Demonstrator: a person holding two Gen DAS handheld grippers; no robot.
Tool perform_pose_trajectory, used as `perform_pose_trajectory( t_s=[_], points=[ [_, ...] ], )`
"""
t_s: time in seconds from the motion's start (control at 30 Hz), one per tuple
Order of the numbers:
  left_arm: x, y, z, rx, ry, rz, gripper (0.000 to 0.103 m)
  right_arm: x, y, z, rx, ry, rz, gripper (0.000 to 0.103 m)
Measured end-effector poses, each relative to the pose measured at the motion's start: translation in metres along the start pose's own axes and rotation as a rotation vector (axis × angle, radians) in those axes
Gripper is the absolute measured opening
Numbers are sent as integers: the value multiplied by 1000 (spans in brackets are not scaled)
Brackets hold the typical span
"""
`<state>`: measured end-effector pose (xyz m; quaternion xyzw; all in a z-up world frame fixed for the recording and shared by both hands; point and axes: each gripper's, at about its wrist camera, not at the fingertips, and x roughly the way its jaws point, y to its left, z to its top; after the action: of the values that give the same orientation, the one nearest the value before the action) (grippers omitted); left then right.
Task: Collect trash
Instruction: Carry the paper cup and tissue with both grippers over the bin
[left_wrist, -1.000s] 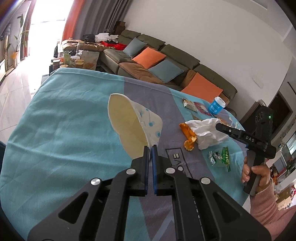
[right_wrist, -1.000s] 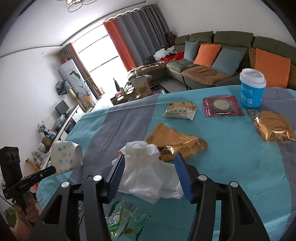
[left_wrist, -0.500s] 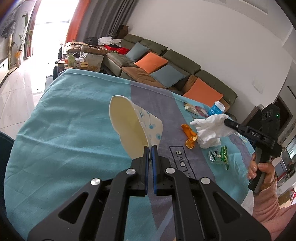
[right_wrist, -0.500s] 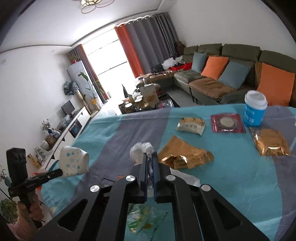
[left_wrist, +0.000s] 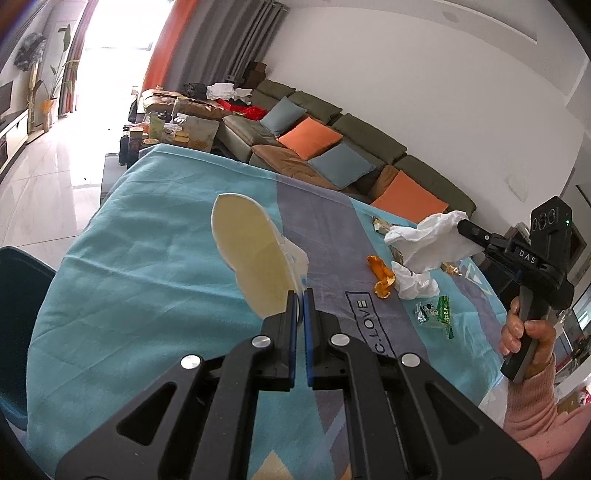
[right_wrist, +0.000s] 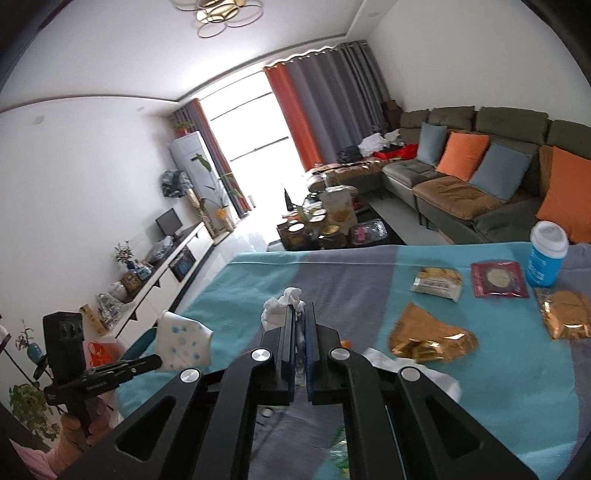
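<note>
My left gripper (left_wrist: 300, 295) is shut on the rim of a flattened paper cup (left_wrist: 255, 254), cream inside, white with blue dots outside, held above the teal and grey tablecloth (left_wrist: 147, 258). The right wrist view shows that cup (right_wrist: 183, 345) and the left gripper (right_wrist: 155, 360) at the lower left. My right gripper (right_wrist: 300, 308) is shut on a crumpled white tissue (right_wrist: 280, 306) and holds it above the table. From the left wrist view the tissue (left_wrist: 428, 240) hangs from the right gripper (left_wrist: 461, 225), which a hand in a pink sleeve holds.
On the cloth lie another white tissue (left_wrist: 415, 286), an orange wrapper (left_wrist: 382, 277), a green wrapper (left_wrist: 436, 314), two gold wrappers (right_wrist: 424, 338), a snack pack (right_wrist: 437, 282), a red pack (right_wrist: 498, 278) and a blue lidded cup (right_wrist: 546, 258). A teal chair (left_wrist: 18, 295) stands at the table's left edge.
The right gripper's jaws closed on the white tissue and lifted it off the table. The left gripper drew back a little with the cup still in it.
</note>
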<state>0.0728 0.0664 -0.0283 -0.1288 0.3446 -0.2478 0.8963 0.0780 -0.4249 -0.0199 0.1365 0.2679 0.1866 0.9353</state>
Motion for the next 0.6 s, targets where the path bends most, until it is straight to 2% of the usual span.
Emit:
perform_pose_trajectory(
  t_s=[0.6],
  points=[
    [-50, 16, -7, -34, -65, 71, 4, 53, 58, 0, -55, 64, 202, 3]
  ],
)
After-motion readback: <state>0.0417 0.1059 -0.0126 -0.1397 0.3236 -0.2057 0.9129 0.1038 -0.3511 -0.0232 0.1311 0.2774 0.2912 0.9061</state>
